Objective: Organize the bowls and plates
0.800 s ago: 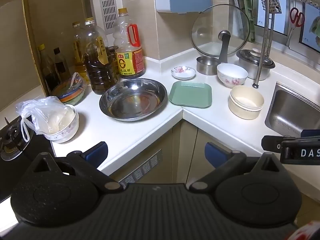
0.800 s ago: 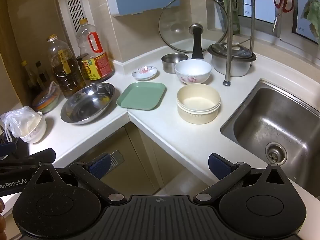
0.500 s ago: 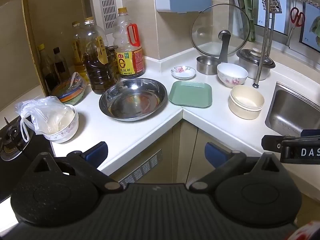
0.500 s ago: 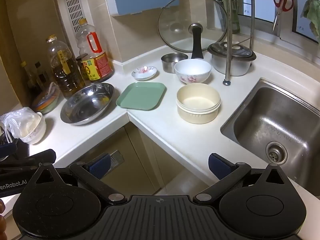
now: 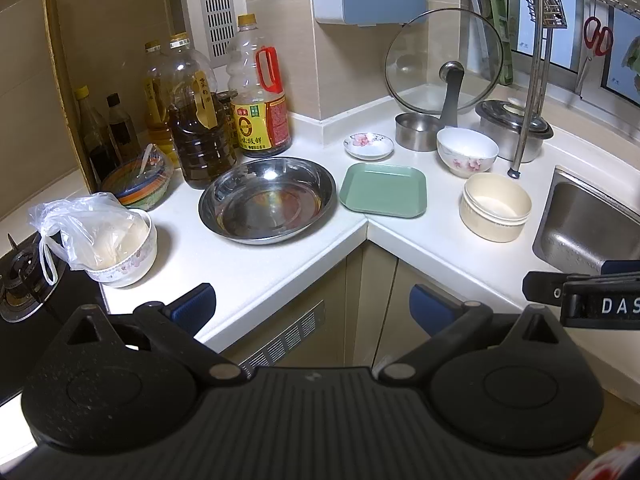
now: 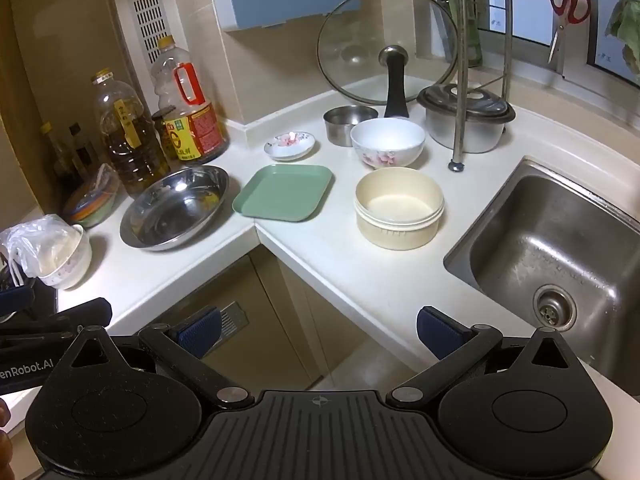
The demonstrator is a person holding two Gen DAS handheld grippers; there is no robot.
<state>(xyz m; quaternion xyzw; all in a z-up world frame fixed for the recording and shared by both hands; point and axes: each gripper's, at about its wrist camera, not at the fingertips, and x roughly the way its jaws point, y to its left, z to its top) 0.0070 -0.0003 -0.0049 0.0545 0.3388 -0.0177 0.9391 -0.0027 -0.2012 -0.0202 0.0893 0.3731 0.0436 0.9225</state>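
On the white corner counter stand a wide steel basin point(image 5: 267, 200) point(image 6: 174, 207), a green square plate point(image 5: 383, 194) point(image 6: 283, 192), a cream round bowl point(image 5: 495, 206) point(image 6: 399, 207), a white flowered bowl point(image 5: 466, 151) point(image 6: 387, 142) and a small flowered saucer point(image 5: 369, 145) point(image 6: 290, 145). A small steel cup point(image 5: 416, 131) point(image 6: 347, 124) sits behind them. My left gripper point(image 5: 312, 306) hangs open in front of the counter edge, holding nothing. The right gripper point(image 6: 318, 328) is likewise open and empty, short of the counter, facing the cream bowl.
Oil bottles point(image 5: 196, 120) line the back left wall. A flowered bowl with a plastic bag point(image 5: 116, 240) and a striped bowl point(image 5: 136, 182) sit at left by the gas stove point(image 5: 20, 276). A glass lid point(image 6: 386, 46), a lidded steel pot point(image 6: 466, 118), a rack pole point(image 6: 460, 80) and the sink point(image 6: 560, 240) stand at right.
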